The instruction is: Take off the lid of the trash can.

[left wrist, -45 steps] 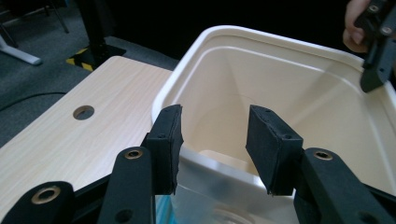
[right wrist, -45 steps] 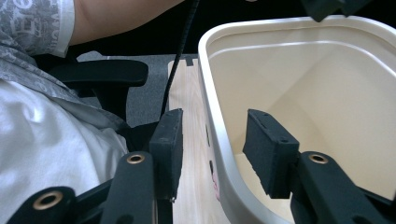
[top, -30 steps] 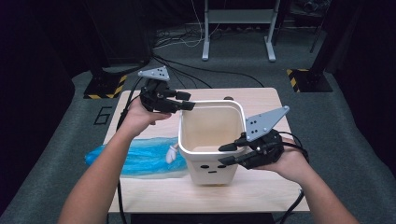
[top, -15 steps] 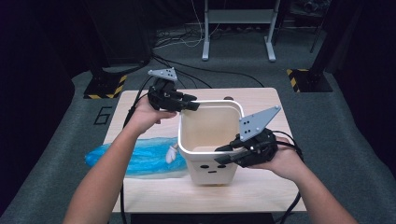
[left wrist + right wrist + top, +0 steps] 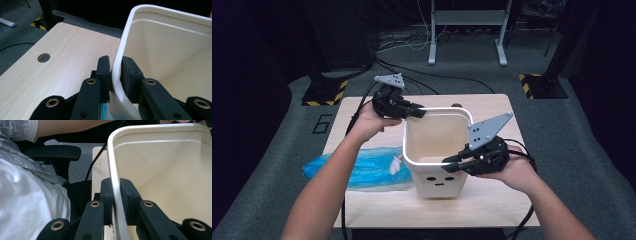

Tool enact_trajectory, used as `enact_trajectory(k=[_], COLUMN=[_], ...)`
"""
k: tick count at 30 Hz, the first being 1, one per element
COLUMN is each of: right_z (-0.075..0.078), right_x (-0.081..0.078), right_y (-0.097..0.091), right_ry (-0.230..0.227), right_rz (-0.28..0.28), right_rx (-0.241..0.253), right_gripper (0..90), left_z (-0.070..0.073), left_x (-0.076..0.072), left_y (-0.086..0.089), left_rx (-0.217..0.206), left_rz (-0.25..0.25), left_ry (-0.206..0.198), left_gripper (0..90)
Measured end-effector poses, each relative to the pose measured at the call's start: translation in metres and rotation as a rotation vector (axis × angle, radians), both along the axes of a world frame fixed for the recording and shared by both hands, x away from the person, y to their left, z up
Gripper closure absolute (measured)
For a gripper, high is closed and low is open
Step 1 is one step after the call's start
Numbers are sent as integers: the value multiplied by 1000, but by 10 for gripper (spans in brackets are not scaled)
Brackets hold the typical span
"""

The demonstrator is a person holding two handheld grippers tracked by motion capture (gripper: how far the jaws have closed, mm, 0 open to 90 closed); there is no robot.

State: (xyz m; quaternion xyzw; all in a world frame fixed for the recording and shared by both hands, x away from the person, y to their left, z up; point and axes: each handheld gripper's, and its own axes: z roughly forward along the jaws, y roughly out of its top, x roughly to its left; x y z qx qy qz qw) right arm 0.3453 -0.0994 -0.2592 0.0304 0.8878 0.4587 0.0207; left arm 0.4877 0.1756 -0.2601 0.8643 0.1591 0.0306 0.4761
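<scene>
Bin, cream plastic w/ a small face on the near wall, stands upright at mid-table in the high view, mouth up, long axis vertical. It sits on a light wood table; a blue plastic bag lies just left of it, grey floor & dark room around, metal stand legs at the back. Left gripper reaches the bin's far-left rim, right gripper the near-right rim. Both sets of jaws have just been closing w/ the rim between them. Left gripper view: bin rim runs up between the two black pads, which press it from outside & inside; tabletop w/ a round cable hole lies beside. Right gripper view: pads clamp the bin rim the same way, one each side; a black chair armrest & the person's light shirt show at left.
</scene>
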Motion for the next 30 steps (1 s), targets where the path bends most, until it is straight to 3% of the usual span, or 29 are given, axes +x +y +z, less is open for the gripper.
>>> enact_trajectory(k=[11, 15, 30], right_z=[2, 6, 25], right_x=[-1, -1, -5], right_y=[1, -1, -3], right_ry=[-9, -15, -47], right_rz=[1, 2, -6], right_rx=[-17, 4, 15], right_gripper=[806, 808, 801], left_z=[3, 8, 28], left_x=[1, 1, -1], left_y=[-1, 0, -1], left_rx=[28, 5, 11], left_rz=[-11, -12, -13], left_ry=[-1, -1, -31], left_gripper=[769, 770, 770])
